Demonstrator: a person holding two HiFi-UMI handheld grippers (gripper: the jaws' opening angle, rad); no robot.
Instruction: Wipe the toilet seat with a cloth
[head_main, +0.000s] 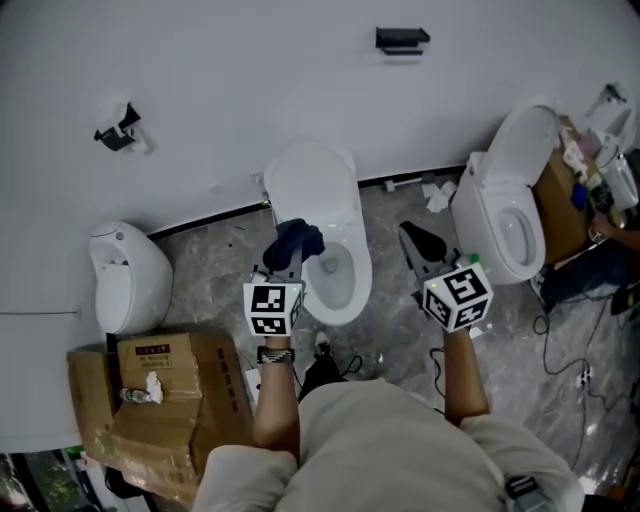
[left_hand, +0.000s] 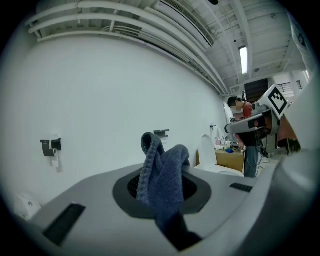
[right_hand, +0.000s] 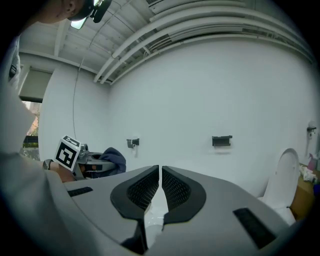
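A white toilet (head_main: 318, 190) stands against the wall with its lid up, its seat and bowl (head_main: 345, 295) open below. My left gripper (head_main: 290, 252) is raised over the bowl's left rim and is shut on a dark blue cloth (head_main: 299, 241). In the left gripper view the cloth (left_hand: 162, 175) bunches up between the jaws. My right gripper (head_main: 415, 240) is raised to the right of the toilet, over the floor. Its jaws (right_hand: 160, 182) are shut with nothing between them. The right gripper view also catches the left gripper (right_hand: 82, 162) with the cloth (right_hand: 114, 157).
A second toilet (head_main: 510, 215) stands at the right beside a wooden cabinet (head_main: 560, 205). A white fixture (head_main: 125, 280) and cardboard boxes (head_main: 165, 395) are at the left. Cables (head_main: 575, 350) lie on the marbled floor at the right. A black holder (head_main: 402, 40) hangs on the wall.
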